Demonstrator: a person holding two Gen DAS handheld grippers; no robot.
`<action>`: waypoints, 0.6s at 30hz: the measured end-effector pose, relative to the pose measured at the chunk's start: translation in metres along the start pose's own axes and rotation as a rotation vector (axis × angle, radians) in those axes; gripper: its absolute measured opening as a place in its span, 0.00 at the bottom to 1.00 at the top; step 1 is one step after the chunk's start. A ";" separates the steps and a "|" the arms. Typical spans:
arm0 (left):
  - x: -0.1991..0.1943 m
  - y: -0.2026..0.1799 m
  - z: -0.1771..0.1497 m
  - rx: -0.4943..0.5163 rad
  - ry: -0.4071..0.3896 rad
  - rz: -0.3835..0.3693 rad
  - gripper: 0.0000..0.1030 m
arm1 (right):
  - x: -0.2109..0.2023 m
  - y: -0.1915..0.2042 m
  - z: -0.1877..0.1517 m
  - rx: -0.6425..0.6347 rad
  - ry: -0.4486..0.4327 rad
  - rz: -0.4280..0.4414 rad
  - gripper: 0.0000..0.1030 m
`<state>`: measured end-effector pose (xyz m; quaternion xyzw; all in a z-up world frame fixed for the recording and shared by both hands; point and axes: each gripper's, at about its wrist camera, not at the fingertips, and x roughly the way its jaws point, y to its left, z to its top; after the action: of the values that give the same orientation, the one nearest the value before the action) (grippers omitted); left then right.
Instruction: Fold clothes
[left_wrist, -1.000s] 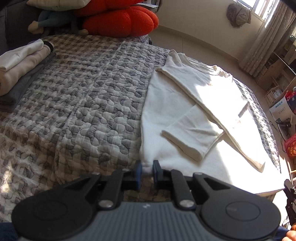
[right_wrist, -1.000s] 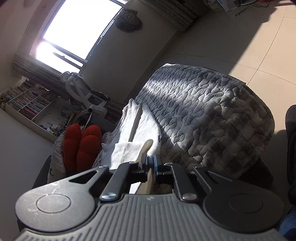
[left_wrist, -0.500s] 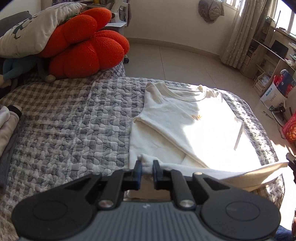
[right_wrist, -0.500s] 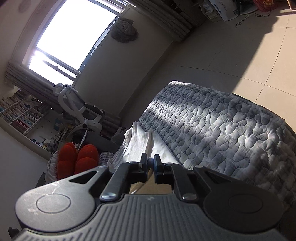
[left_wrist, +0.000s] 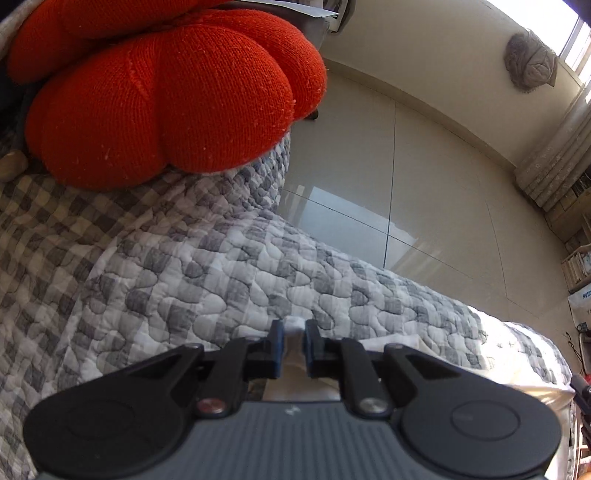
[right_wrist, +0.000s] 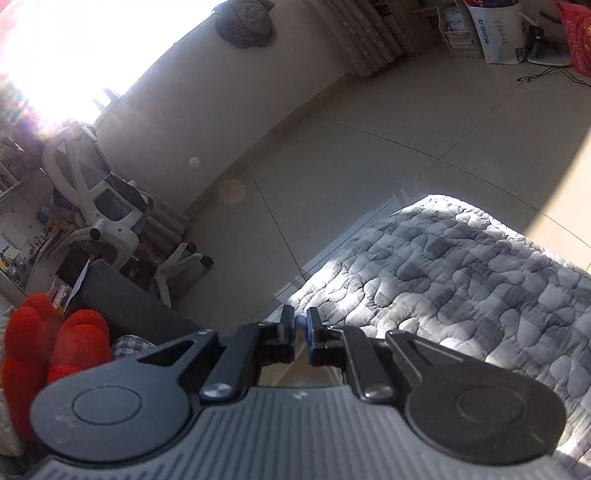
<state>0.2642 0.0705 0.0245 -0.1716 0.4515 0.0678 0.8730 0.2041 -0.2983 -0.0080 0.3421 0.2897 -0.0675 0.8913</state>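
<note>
My left gripper (left_wrist: 294, 332) is shut on a pinch of the cream shirt's hem (left_wrist: 294, 347), held low over the far part of the quilted bed (left_wrist: 184, 266). A strip of the shirt (left_wrist: 443, 341) shows to the right behind the fingers. My right gripper (right_wrist: 301, 325) is shut on another bit of the cream shirt (right_wrist: 301, 322), near the bed's far edge (right_wrist: 443, 266). Most of the shirt is hidden under both grippers.
A big orange-red plush cushion (left_wrist: 159, 96) lies on the bed close ahead on the left; it also shows in the right wrist view (right_wrist: 55, 350). Beyond the bed edge is tiled floor (left_wrist: 424, 184). A white office chair (right_wrist: 99, 206) stands by the wall.
Both grippers have carried the shirt's hem forward over the shirt toward its collar end. The spread shirt has dropped out of view and the cushion now looms close.
</note>
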 end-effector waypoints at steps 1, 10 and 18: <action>0.002 0.001 0.002 -0.009 -0.014 -0.011 0.13 | 0.004 0.000 -0.001 -0.015 0.002 -0.009 0.09; -0.032 0.055 -0.004 -0.091 -0.113 -0.055 0.30 | -0.025 -0.011 0.008 -0.140 -0.098 -0.014 0.33; -0.033 0.035 -0.049 0.203 -0.111 -0.142 0.35 | 0.004 0.011 -0.008 -0.563 0.096 0.007 0.41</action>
<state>0.1979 0.0873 0.0173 -0.1100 0.3940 -0.0309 0.9120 0.2074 -0.2846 -0.0088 0.0849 0.3379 0.0349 0.9367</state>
